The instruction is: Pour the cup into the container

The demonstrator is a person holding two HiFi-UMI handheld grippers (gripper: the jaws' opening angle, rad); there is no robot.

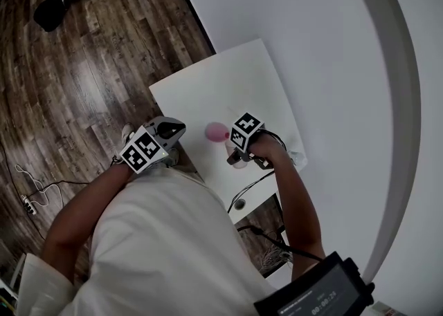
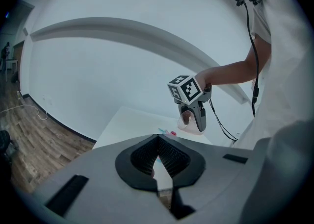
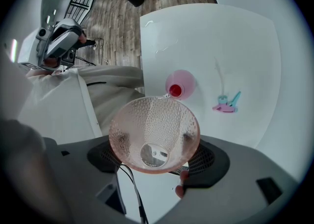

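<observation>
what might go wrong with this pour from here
1. The cup in the right claw has a wide rim, while the container shows only a small mouth, so the contents may miss it and spill on the table.
2. Nothing steadies the container: the left claw is shut and away from it, so a nudge from the cup's rim might tip it.

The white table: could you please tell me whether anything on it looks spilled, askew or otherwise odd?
Nothing stands out. The right tool holds the clear pink cup tilted toward the pink container, as pouring needs; no puddle shows on the table around it. A small pink and teal piece lies apart from the container.
</observation>
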